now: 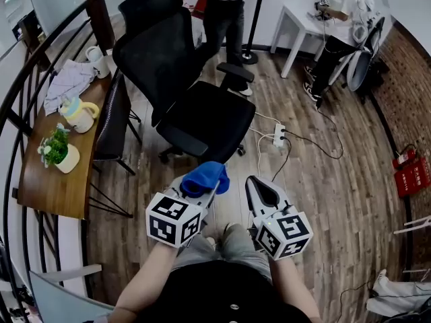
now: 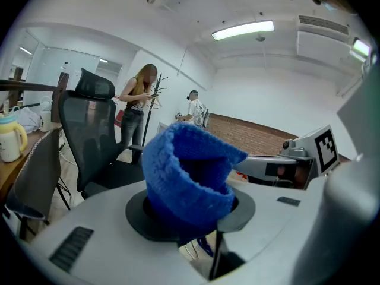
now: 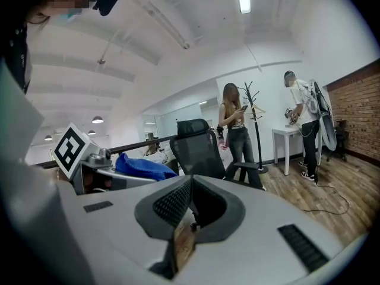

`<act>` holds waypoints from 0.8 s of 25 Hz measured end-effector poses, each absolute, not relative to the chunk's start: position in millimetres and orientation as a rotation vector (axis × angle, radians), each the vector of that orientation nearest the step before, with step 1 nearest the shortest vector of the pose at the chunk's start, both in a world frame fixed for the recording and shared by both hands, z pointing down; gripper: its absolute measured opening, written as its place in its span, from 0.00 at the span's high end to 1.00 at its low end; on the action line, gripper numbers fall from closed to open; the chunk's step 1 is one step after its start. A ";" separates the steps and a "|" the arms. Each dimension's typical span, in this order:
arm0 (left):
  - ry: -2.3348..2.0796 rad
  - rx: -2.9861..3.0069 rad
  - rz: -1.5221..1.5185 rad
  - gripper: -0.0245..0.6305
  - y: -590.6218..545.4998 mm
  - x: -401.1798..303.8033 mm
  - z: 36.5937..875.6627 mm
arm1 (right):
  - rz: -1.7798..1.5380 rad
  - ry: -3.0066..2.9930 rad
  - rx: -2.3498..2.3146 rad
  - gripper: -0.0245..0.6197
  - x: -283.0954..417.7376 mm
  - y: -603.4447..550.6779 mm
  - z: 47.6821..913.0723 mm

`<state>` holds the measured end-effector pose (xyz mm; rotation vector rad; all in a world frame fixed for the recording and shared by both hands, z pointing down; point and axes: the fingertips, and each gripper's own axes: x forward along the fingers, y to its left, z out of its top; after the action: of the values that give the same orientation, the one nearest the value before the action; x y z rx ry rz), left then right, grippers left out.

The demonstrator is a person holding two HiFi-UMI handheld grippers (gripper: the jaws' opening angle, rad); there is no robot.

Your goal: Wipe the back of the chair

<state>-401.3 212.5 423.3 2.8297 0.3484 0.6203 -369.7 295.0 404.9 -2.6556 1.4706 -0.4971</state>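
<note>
A black mesh office chair (image 1: 161, 59) stands ahead of me, its backrest to the left and its seat (image 1: 212, 116) toward me. My left gripper (image 1: 207, 182) is shut on a bunched blue cloth (image 1: 204, 175), held low, just short of the seat's front edge. In the left gripper view the blue cloth (image 2: 190, 177) fills the jaws of the left gripper (image 2: 193, 212), and the chair (image 2: 89, 135) is at the left. My right gripper (image 1: 258, 184) hovers beside it, shut and holding nothing. In the right gripper view the chair (image 3: 199, 153) rises behind the right gripper (image 3: 189, 202).
A wooden side table (image 1: 47, 187) at the left carries a yellow-handled mug (image 1: 79, 115), a potted plant (image 1: 59, 151) and a crumpled cloth (image 1: 67, 81); a dark chair (image 1: 111, 123) stands against it. A power strip (image 1: 279, 135) with cables lies on the floor. Two people (image 1: 225, 12) and a white table (image 1: 303, 22) are at the back.
</note>
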 end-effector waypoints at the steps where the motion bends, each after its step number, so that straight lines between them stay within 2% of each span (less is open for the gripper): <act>1: 0.345 2.826 0.624 0.78 210.9 -397.4 424.9 | -0.489 1.470 -2.654 0.92 -364.0 293.9 403.5; 8: 0.324 2.817 0.660 0.78 206.4 -346.4 435.8 | -0.503 1.459 -2.575 0.92 -308.7 291.5 409.5; 20: 0.159 2.809 0.616 0.78 223.5 -204.5 432.1 | -0.514 1.621 -2.530 0.92 -154.8 311.8 405.2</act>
<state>-204.5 223.5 432.1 2.8089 0.1591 0.6156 -154.8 311.8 405.2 -2.5302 1.6210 -0.5141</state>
